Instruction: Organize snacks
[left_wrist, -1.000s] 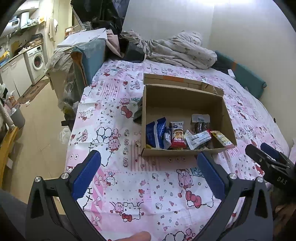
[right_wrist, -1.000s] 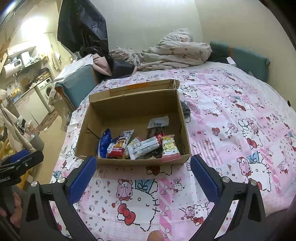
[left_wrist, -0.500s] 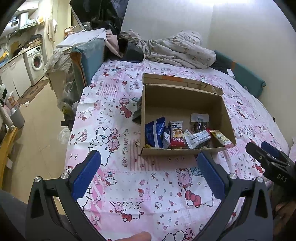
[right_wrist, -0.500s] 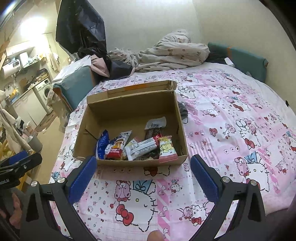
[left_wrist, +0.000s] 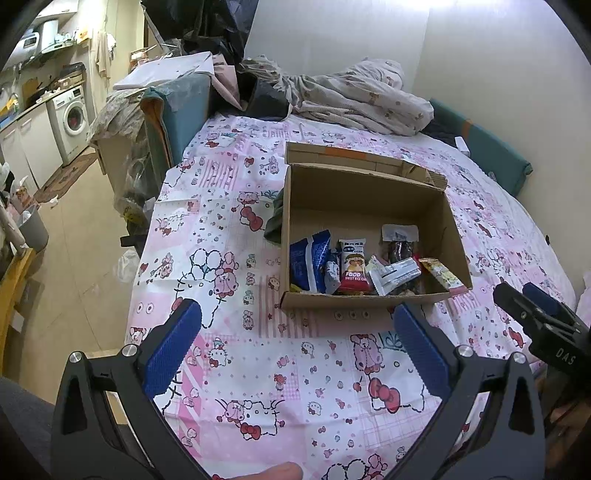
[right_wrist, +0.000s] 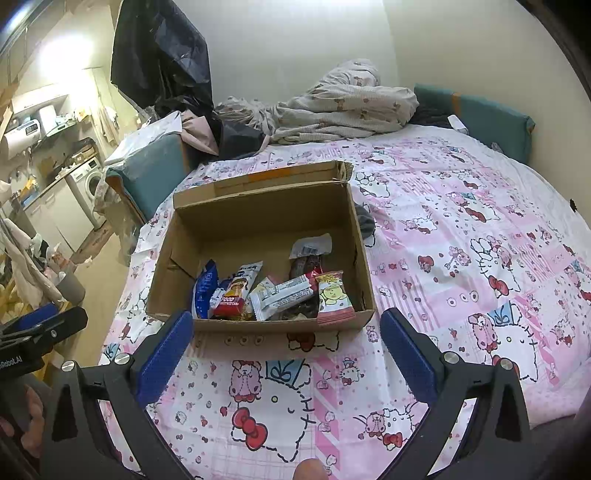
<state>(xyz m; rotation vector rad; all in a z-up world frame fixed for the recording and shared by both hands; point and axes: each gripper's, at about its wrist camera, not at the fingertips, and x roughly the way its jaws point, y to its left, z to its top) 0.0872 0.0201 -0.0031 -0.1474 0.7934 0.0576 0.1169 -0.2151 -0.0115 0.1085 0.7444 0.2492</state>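
- the open brown cardboard box (left_wrist: 365, 206) sits at the centre of both wrist views on the pink cartoon-print bedsheet (left_wrist: 229, 229), with the snacks bunched along its near wall.
- the left gripper (left_wrist: 297, 343) hangs low in its frame with its blue pads spread wide and nothing between them; the right gripper (right_wrist: 286, 345) is just as wide open and empty — both short of the box.
- as i judge it, the step is a reach for one packet: take a top-lying one, such as the white-and-grey wrapper (right_wrist: 286, 295), come in from above, and close across its narrow width so its neighbours stay put.
- readable print: the red-based packet (left_wrist: 354, 267) says "food" and "sweet rice cake".
- the right gripper's body at the left view's right edge shows "das" — other labels are too small to read.
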